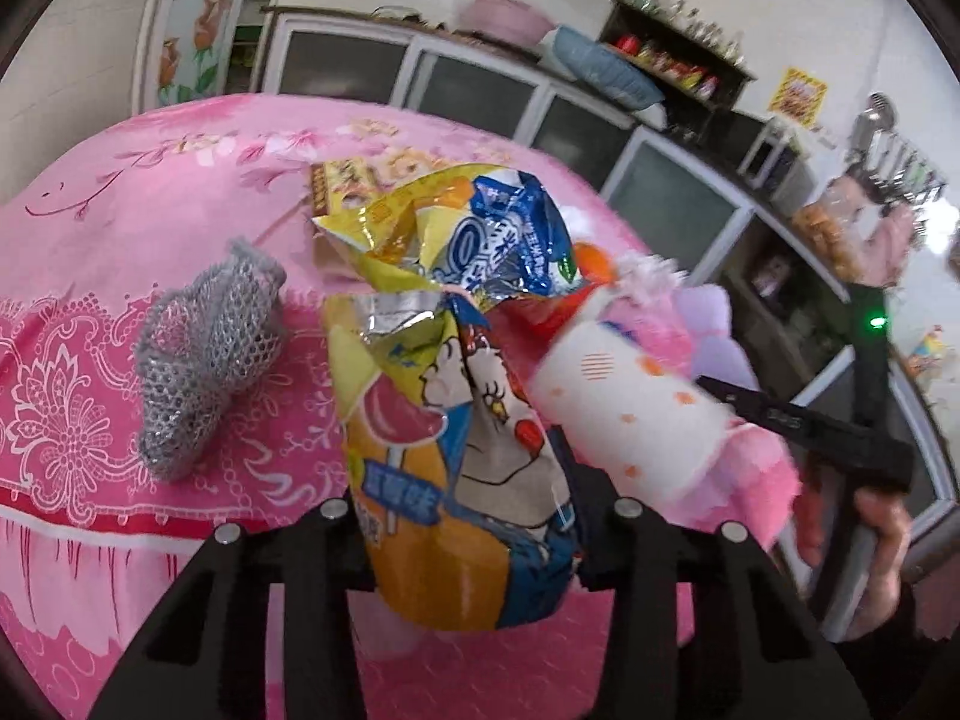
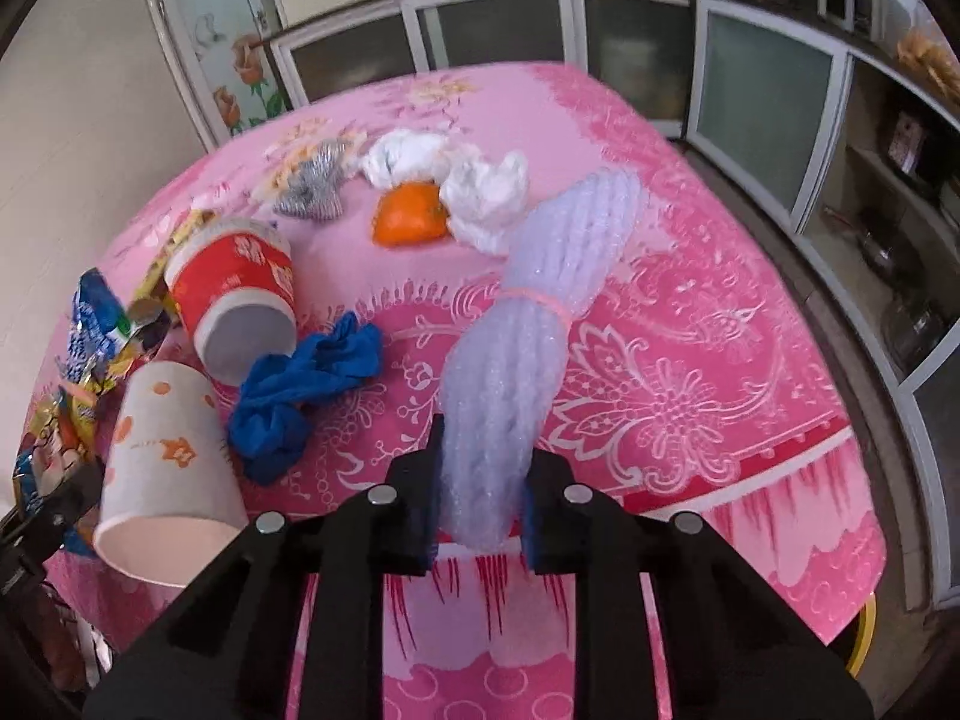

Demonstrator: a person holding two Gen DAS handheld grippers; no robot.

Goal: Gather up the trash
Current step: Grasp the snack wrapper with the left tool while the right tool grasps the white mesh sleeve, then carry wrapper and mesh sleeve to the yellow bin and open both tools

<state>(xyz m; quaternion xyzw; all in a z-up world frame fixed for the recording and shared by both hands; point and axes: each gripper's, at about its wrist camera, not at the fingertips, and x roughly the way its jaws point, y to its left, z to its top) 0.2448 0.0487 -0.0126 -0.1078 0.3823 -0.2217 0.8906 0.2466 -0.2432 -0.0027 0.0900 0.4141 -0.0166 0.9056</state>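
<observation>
My left gripper (image 1: 474, 528) is shut on a yellow and blue cartoon snack wrapper (image 1: 462, 468) at the near edge of the pink-clothed table (image 1: 120, 210). A crumpled blue and yellow wrapper (image 1: 480, 228) lies just behind it, and a white cup with orange dots (image 1: 630, 414) lies on its side to the right. My right gripper (image 2: 483, 498) is shut on a lavender bubble-wrap roll (image 2: 522, 312) bound with a pink rubber band. The roll stretches away from the fingers across the table (image 2: 690, 360).
A grey mesh scrubber (image 1: 210, 354) lies left of the wrappers. In the right wrist view a red cup (image 2: 240, 306), the white cup (image 2: 162, 450), a blue cloth (image 2: 300, 396), an orange lump (image 2: 411, 219) and crumpled tissues (image 2: 486, 192) lie on the table. Glass-fronted cabinets (image 2: 762, 102) stand behind.
</observation>
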